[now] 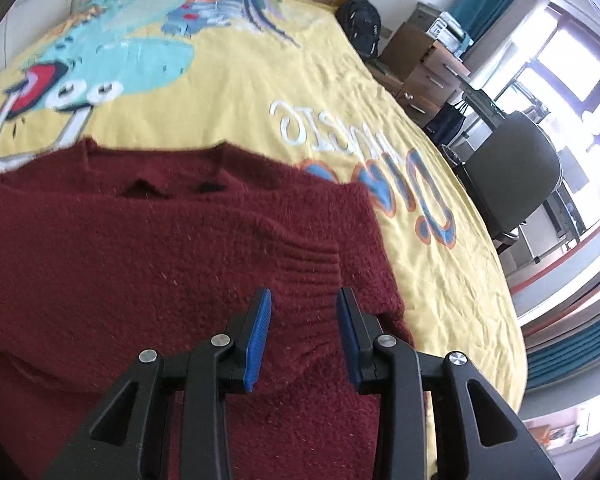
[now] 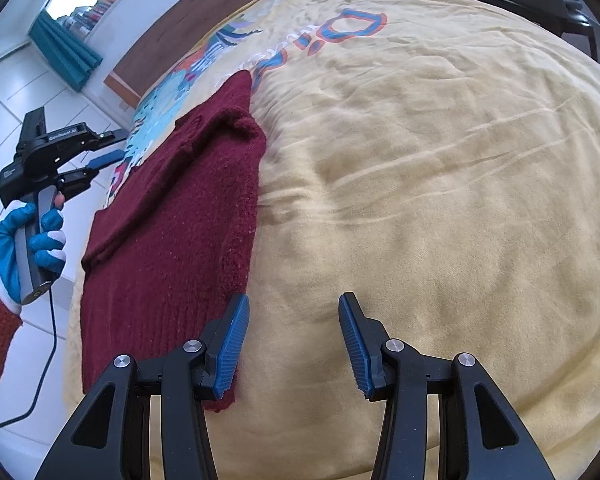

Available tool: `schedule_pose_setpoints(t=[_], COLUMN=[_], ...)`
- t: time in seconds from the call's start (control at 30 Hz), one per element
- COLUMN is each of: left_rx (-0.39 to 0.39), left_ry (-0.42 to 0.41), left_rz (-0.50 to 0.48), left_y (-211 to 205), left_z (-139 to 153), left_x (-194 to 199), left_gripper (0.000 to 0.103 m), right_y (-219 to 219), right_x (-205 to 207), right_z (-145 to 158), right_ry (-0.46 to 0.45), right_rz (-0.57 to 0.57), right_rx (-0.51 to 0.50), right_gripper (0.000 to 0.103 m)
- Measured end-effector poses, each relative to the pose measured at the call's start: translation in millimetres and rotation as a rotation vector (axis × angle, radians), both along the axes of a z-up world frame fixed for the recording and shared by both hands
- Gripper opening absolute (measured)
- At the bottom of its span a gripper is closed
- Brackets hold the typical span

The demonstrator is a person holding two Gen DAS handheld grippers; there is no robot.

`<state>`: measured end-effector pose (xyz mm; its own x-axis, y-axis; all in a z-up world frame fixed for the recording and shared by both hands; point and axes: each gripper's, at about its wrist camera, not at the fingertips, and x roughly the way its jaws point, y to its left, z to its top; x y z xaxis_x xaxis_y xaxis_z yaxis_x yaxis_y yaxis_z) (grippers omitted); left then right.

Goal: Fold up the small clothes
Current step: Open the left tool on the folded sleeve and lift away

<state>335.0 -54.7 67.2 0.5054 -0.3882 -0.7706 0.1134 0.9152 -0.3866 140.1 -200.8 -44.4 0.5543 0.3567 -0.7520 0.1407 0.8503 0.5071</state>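
On the yellow bedspread our maroon sweater lies folded; our left gripper hovers above it, fingers apart; our right gripper gapes empty beside its edge.

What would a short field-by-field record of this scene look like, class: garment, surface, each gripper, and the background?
garment: dark red knitted sweater, lying partly folded, a ribbed cuff on top
surface: yellow bedspread with cartoon print and lettering
left gripper: open, over the sweater, holding nothing
right gripper: open, above the bedspread beside the sweater's edge, holding nothing
left hand: in a blue and white glove, gripping the handle
background: black backpack, dark office chair, wooden drawers
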Motion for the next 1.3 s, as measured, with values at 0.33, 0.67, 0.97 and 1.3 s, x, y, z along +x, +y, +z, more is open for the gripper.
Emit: schedule_pose_setpoints(t=[0.33, 0.67, 0.97, 1.3], left_rx=[0.119, 0.217, 0.233, 0.156], left_ry=[-0.064, 0.048, -0.043, 0.018], left_rz=[0.101, 0.068, 0.053, 0.01], left_y=[11, -6, -7, 8], left_z=[-19, -81, -63, -81], left_x=[4, 4, -2, -16], left_gripper=[0.029, 0.033, 0.035, 0.035], right_y=[0, 1, 3, 5], right_x=[3, 6, 10, 10], right_z=[-2, -4, -6, -6], right_ry=[0.013, 0.026, 0.033, 0.034], right_rz=[0.005, 0.009, 0.012, 0.01], right_rx=[-0.008, -0.013, -0.025, -0.036], right_gripper=[0.049, 0.048, 0.048, 0.048])
